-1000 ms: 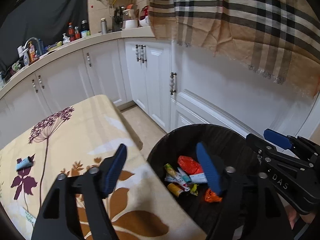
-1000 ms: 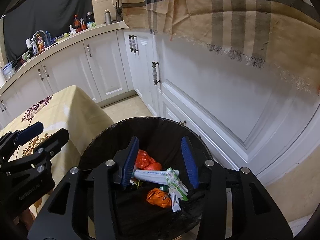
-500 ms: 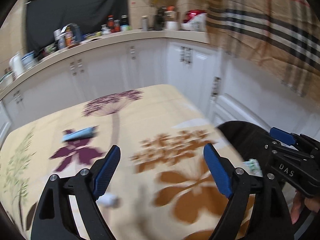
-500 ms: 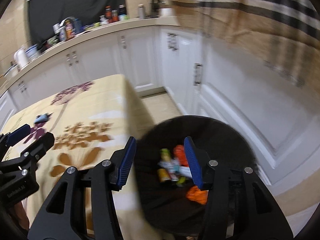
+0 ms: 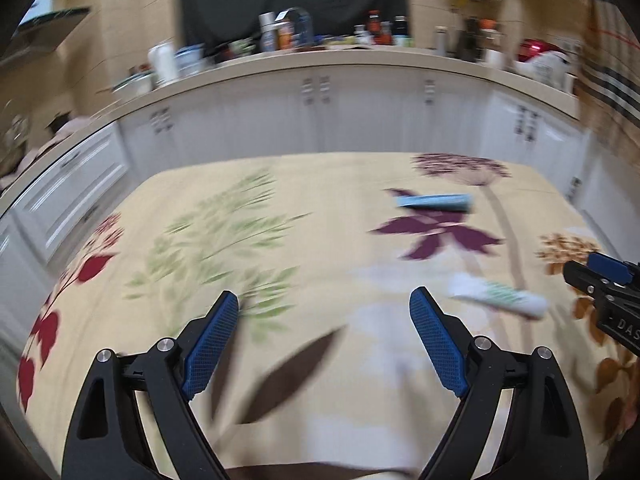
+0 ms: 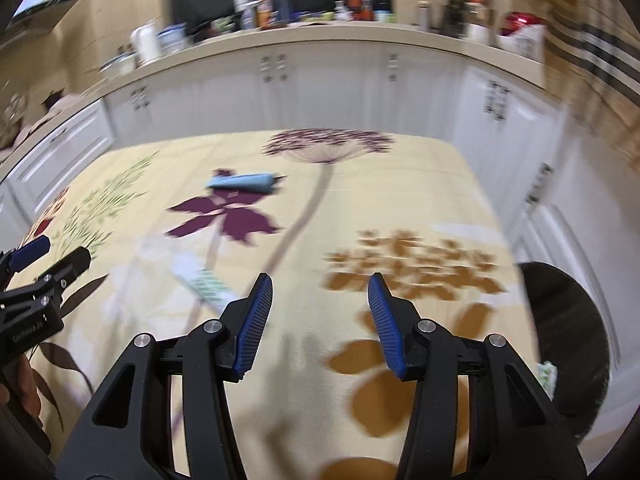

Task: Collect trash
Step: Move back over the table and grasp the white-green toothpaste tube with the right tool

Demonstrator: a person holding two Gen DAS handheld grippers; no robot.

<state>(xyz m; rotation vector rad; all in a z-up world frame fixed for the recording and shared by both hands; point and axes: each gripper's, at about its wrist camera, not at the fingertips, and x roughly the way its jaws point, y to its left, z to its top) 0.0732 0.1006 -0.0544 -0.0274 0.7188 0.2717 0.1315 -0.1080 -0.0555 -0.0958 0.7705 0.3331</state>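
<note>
your left gripper (image 5: 324, 336) has just been opening, nothing between its jaws; right gripper (image 6: 320, 320) half open, empty. left to collect: white-green tube (image 5: 498, 300) and blue tube (image 5: 434, 202) on the tablecloth (image 5: 304, 208). bin (image 6: 564, 344) at table's right edge holds trash.

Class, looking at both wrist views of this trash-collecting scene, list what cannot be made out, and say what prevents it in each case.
- White and green tube: left wrist view, motion blur hides its print.
- Blue tube: right wrist view, label blurred.
- Black bin: right wrist view, cut by the edge; the claw's frame hides most contents.
- Countertop bottles: left wrist view, too small and blurred.
- Right claw: left wrist view, cut off by the edge.
</note>
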